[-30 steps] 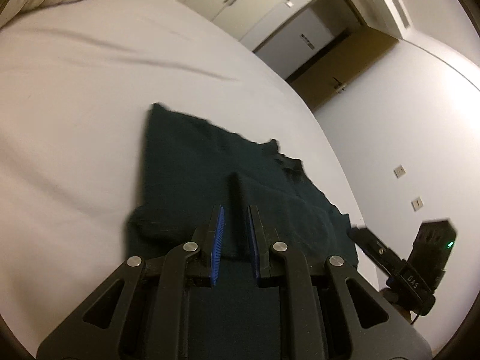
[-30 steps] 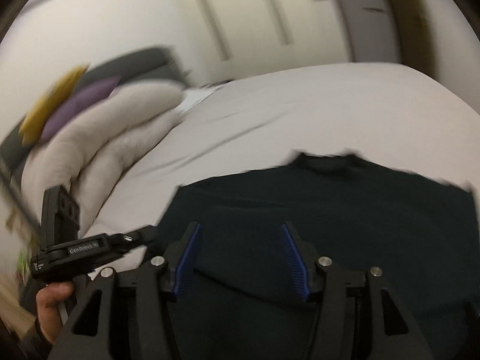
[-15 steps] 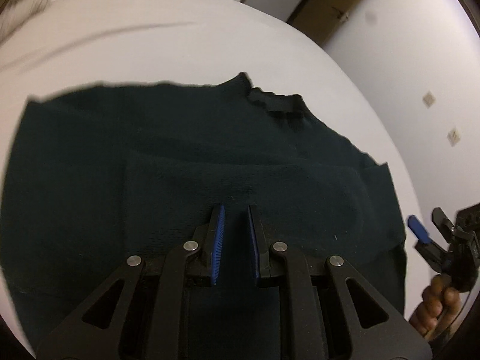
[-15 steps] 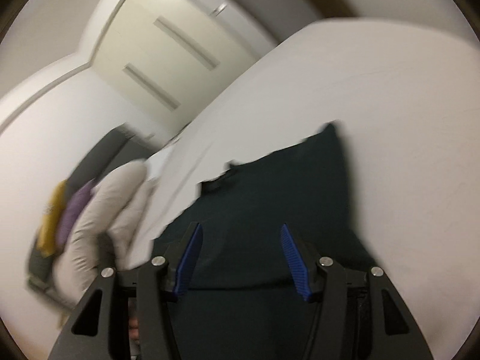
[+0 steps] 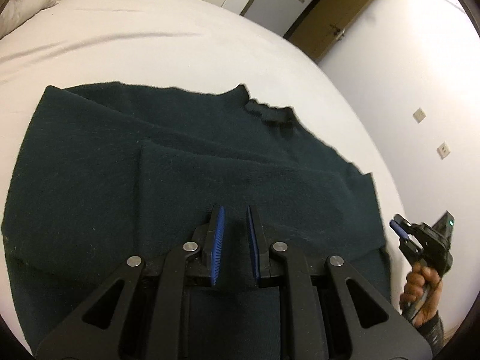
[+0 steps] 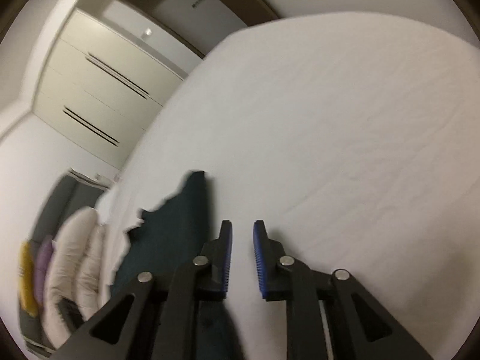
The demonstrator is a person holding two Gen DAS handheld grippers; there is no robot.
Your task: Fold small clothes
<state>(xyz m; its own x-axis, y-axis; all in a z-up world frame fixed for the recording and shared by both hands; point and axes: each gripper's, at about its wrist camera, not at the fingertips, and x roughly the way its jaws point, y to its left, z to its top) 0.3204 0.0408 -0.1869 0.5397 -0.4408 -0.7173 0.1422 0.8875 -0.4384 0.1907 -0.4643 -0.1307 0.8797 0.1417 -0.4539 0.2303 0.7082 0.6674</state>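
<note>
A dark green sweater (image 5: 180, 162) lies spread on the white bed (image 5: 150, 45), collar at the far side, with a folded layer across its near half. My left gripper (image 5: 234, 219) hovers over the near half, its blue pads a narrow gap apart with nothing between them. My right gripper (image 6: 242, 234) is over the white sheet just right of the sweater's edge (image 6: 180, 219), jaws narrowly apart and empty. The right gripper also shows in the left wrist view (image 5: 399, 229) at the sweater's right edge, held by a hand.
White pillows (image 6: 75, 255) with purple and yellow cushions lie at the bed's head. Cream wardrobes (image 6: 99, 99) and a brown door (image 5: 339, 15) stand beyond the bed. A white wall with sockets (image 5: 420, 114) is to the right.
The left gripper swung to face the sweater from its hem side, still narrowly apart. The right gripper moved off the sweater to its right edge and its jaws narrowed.
</note>
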